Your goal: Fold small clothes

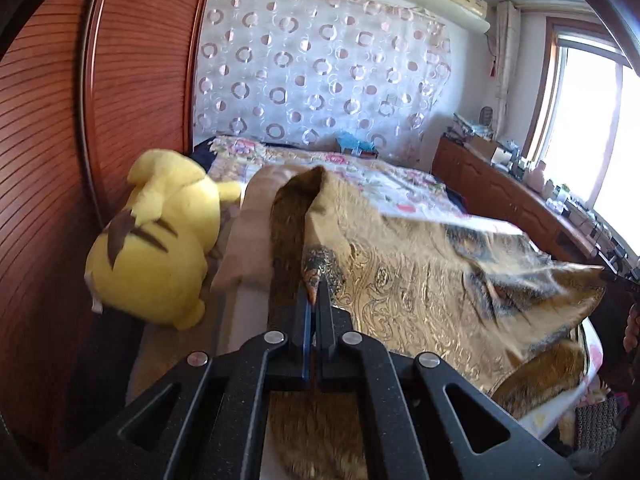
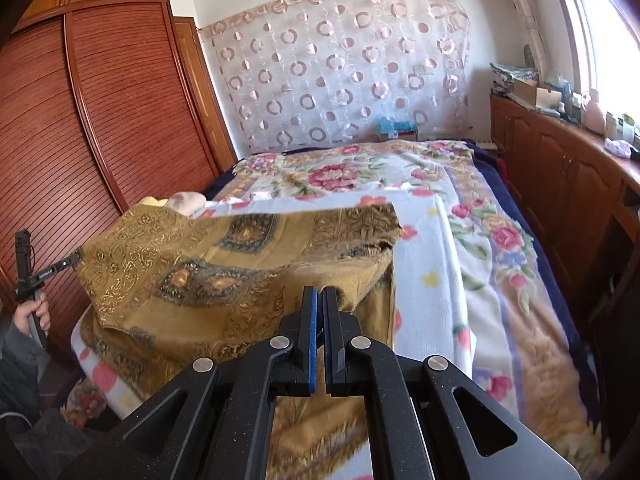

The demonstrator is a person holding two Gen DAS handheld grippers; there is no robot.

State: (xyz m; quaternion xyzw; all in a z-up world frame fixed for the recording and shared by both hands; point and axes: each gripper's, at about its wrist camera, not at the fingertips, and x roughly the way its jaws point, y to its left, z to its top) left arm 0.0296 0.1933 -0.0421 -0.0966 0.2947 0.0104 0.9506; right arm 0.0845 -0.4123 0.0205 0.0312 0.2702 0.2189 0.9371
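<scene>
A golden-brown patterned cloth [image 1: 440, 280] is held up, stretched between both grippers above the bed. My left gripper [image 1: 314, 292] is shut on one corner of the cloth; a fold stands up just beyond its tips. My right gripper [image 2: 319, 300] is shut on the opposite edge of the cloth [image 2: 224, 264], and the rest hangs down below the jaws. The left gripper also shows in the right wrist view [image 2: 74, 259], pinching the far corner. The right gripper tip shows in the left wrist view [image 1: 610, 276] at the cloth's far corner.
The bed [image 2: 500, 248] carries a floral blanket and a white towel. A yellow plush toy [image 1: 156, 240] lies by a wooden wardrobe [image 1: 60, 140] on the left. A wooden cabinet [image 2: 568, 168] with clutter runs under the window on the right.
</scene>
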